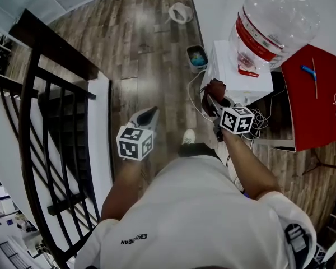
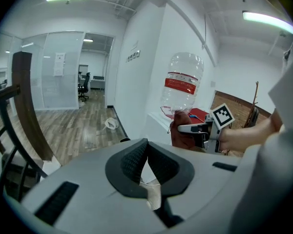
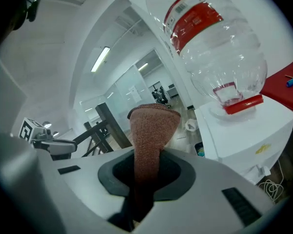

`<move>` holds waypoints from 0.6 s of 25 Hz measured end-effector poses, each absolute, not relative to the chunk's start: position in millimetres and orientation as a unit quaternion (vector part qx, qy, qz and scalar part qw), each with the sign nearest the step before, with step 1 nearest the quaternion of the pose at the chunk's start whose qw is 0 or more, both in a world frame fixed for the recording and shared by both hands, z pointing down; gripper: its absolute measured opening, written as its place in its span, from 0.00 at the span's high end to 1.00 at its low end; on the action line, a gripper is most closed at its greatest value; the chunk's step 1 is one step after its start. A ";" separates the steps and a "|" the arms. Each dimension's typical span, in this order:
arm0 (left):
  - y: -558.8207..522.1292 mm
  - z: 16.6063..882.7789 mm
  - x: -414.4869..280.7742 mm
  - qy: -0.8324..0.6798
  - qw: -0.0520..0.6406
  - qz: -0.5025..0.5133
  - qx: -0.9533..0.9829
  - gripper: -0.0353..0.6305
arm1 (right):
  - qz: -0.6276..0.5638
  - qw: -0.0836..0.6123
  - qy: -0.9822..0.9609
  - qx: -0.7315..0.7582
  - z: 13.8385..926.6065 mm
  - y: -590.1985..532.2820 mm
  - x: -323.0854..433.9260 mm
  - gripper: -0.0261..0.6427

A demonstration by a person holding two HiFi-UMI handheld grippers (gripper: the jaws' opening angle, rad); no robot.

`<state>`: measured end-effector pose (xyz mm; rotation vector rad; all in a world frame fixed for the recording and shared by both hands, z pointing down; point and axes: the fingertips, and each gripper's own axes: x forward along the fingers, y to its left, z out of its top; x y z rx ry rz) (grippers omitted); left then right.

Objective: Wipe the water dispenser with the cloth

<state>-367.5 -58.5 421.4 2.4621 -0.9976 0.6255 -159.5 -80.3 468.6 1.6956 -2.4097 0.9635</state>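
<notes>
The white water dispenser [image 1: 242, 74] stands by the wall with a clear, red-labelled bottle [image 1: 273, 17] upside down on top. My right gripper [image 1: 214, 98] is shut on a brownish-red cloth [image 1: 216, 88], held just left of the dispenser's front corner; I cannot tell if the cloth touches it. In the right gripper view the cloth [image 3: 152, 128] sticks up from between the jaws, with the dispenser [image 3: 246, 130] and bottle [image 3: 212, 38] to the right. My left gripper [image 1: 148, 116] hangs over the floor, shut on nothing [image 2: 145, 152].
A dark stair railing [image 1: 42, 88] and stairwell run along the left. A red table [image 1: 316, 97] stands right of the dispenser, and cables [image 1: 197, 97] trail at its base. A small bin [image 1: 197, 56] and a white bag [image 1: 180, 13] sit on the wooden floor beyond.
</notes>
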 end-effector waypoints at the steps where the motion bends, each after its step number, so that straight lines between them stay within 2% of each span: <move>1: -72.2 418.8 -362.5 -0.353 0.200 0.228 0.885 0.96 | 0.312 0.019 -0.774 0.551 470.0 -94.0 -157.5 0.88; 9: -183.9 418.0 -324.5 -0.322 0.172 0.231 0.902 0.96 | 0.306 0.008 -0.778 0.550 471.3 -172.9 -158.1 0.88; 15: -225.3 430.7 -271.5 -0.251 0.169 0.252 0.919 0.96 | 0.316 -0.013 -0.751 0.580 465.3 -184.5 -138.5 0.88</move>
